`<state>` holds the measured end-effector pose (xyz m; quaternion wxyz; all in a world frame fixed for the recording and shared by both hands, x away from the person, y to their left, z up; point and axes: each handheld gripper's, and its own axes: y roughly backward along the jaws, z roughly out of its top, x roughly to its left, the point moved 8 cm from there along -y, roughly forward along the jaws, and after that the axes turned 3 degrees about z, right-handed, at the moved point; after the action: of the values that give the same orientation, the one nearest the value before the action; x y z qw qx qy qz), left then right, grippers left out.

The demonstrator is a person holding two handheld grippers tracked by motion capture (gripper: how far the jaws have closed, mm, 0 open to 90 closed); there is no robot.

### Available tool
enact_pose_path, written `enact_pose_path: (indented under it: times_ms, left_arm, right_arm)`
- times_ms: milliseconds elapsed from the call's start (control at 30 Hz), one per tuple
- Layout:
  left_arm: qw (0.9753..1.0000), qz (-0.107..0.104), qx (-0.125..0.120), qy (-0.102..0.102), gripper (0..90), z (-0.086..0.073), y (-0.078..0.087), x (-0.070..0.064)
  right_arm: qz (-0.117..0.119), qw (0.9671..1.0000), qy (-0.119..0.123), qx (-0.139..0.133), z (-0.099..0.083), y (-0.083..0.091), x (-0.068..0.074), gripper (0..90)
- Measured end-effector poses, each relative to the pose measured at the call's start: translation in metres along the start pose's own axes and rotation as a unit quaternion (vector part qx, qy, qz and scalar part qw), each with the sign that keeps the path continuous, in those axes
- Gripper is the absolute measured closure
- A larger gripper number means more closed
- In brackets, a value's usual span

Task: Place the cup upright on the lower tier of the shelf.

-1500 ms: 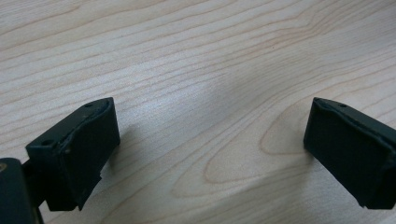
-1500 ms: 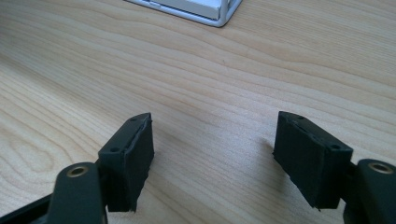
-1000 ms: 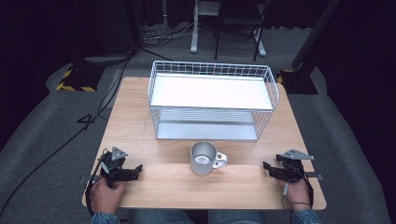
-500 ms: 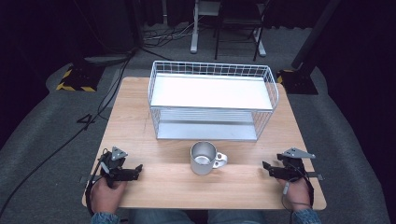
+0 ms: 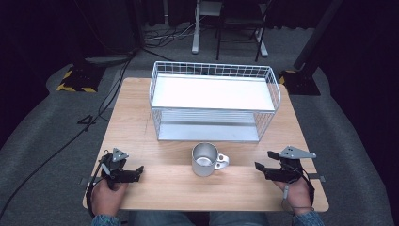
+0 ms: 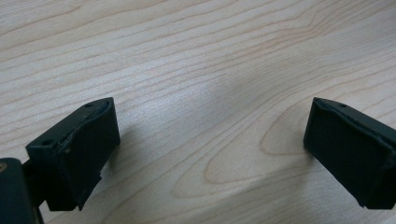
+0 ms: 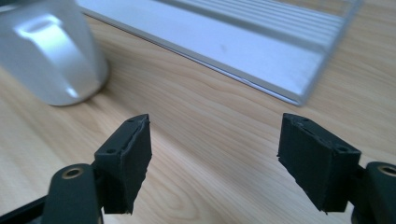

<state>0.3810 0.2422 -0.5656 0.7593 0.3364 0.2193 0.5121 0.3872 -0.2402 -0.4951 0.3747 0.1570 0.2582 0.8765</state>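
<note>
With both the left gripper (image 5: 139, 170) and the right gripper (image 5: 258, 168) rested on the table (image 5: 141, 122), jaws spread and empty, the approach is judged not yet begun; the metal mug (image 5: 205, 159), upright between them before the wire rack (image 5: 214, 101), is to be reached next.

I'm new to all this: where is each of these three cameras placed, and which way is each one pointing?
High view: above the person's side, facing forward and down on the table, wire rack and metal mug; both hands show.
Left gripper view: rides the left hand-held gripper, looking along its open jaws at bare wood.
Right gripper view: rides the right hand-held gripper, open, facing the mug and the rack's bottom shelf.
Shared: the high and right gripper views both show mug and rack.
</note>
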Motion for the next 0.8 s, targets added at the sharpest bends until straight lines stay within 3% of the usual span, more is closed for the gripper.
enact_pose_path:
  times_ms: [267, 333, 600, 800]
  left_arm:
    - [1.0000, 0.000, 0.000, 0.000, 3.8, 0.000, 0.000, 0.000]
    - [1.0000, 0.000, 0.000, -0.001, 3.8, 0.000, 0.000, 0.000]
    - [1.0000, 0.000, 0.000, 0.000, 3.8, 0.000, 0.000, 0.000]
    - [1.0000, 0.000, 0.000, 0.000, 3.8, 0.000, 0.000, 0.000]
  right_arm:
    - [0.033, 0.9992, 0.015, -0.014, 0.018, -0.002, 0.023, 24.8]
    - [0.056, 0.9982, 0.007, -0.020, 0.026, -0.005, 0.032, 23.9]
    - [0.064, 0.9971, 0.036, -0.022, 0.039, -0.013, 0.046, 24.0]
    - [0.095, 0.9948, 0.036, -0.009, 0.041, -0.029, 0.062, 25.9]
